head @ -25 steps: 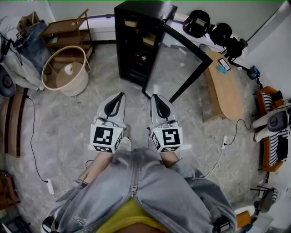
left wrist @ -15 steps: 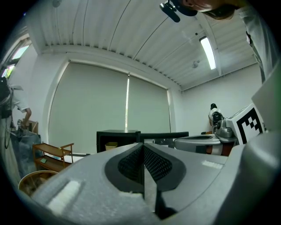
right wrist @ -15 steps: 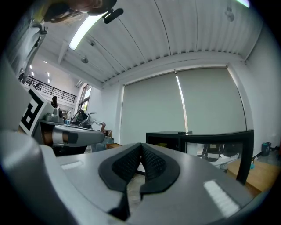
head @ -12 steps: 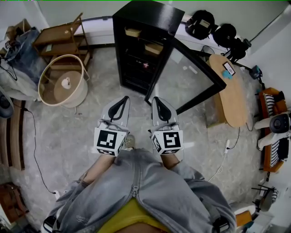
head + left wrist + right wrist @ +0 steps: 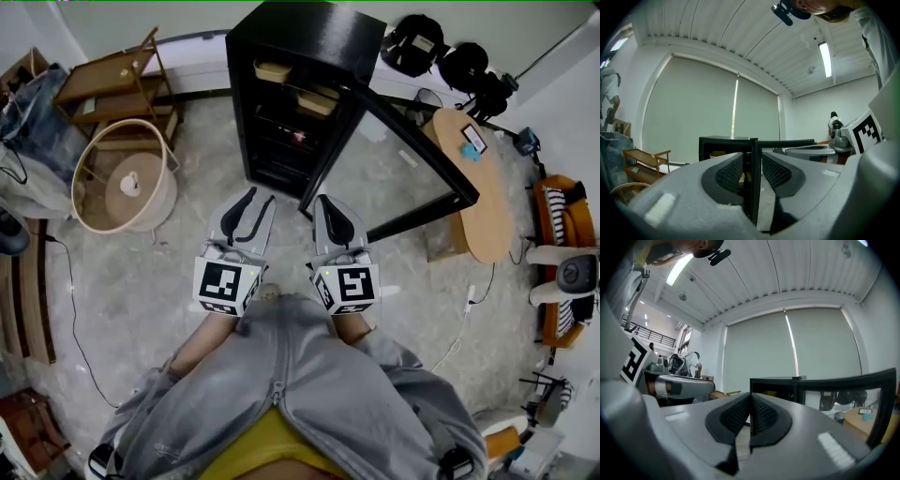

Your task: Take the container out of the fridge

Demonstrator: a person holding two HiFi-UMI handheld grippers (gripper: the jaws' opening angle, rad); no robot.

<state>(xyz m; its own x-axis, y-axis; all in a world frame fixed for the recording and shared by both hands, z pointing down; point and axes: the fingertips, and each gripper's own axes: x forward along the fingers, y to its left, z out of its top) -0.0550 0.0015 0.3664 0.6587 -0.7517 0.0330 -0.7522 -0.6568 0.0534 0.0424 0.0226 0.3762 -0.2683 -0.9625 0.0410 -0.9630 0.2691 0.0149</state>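
The black fridge (image 5: 291,84) stands at the top of the head view with its glass door (image 5: 403,159) swung open to the right. Tan containers (image 5: 272,70) sit on its upper shelves, another (image 5: 319,101) one shelf lower. Both grippers hover over the floor in front of it, well short of the shelves. My left gripper (image 5: 255,202) has its jaws opening, a narrow gap with nothing between them; through the gap in the left gripper view (image 5: 752,157) I see the fridge (image 5: 722,145). My right gripper (image 5: 330,208) (image 5: 751,401) is shut and empty.
A round wicker basket (image 5: 122,187) and a wooden rack (image 5: 112,80) stand left of the fridge. An oval wooden table (image 5: 478,187) sits beyond the open door. Dark bags (image 5: 412,42) lie at the back. A cable (image 5: 70,309) runs along the floor at left.
The fridge has come closer as the person and both grippers moved toward it. The left gripper's jaws, shut before, have parted slightly.
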